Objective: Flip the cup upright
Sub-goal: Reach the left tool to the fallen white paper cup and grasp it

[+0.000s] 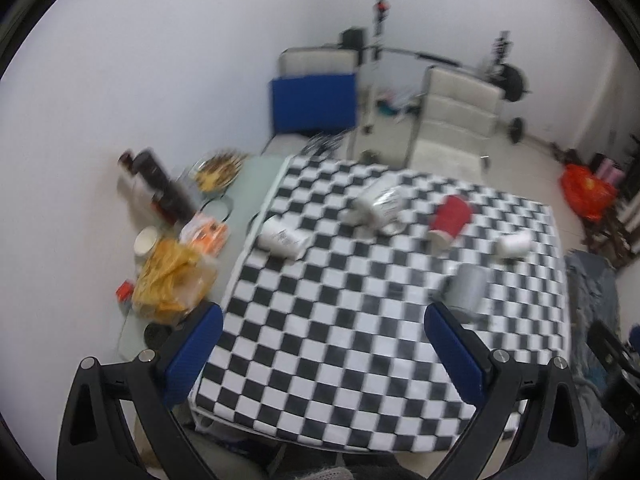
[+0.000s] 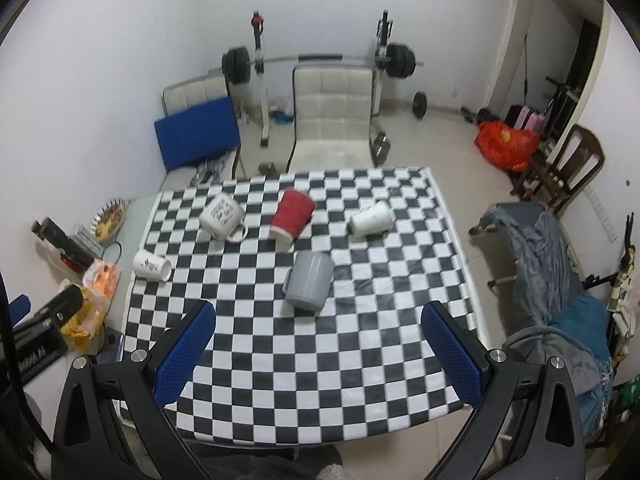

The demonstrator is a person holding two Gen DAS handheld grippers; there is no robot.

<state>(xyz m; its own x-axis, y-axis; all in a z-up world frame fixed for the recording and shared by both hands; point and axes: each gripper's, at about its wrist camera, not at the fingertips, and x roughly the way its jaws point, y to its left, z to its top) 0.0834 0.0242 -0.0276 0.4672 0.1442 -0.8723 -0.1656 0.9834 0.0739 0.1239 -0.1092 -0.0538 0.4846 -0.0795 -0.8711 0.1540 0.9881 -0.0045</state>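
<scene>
Both tongs hover above the near edge of the checkered worktop (image 2: 360, 360), jaws wide apart and holding nothing: right tongs (image 2: 318, 316), left tongs (image 1: 324, 316). Just ahead, mid-worktop, the gray cup (image 2: 310, 282) lies tipped, its long axis slanting away, mouth toward the tongs.

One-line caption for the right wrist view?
Open right gripper above checkered tablecloth; five cups, including grey cup and red cup, none upright.

home room: barbell rack (image 2: 320, 58), padded chair (image 2: 332, 114), checkered table (image 2: 304, 360).
</scene>
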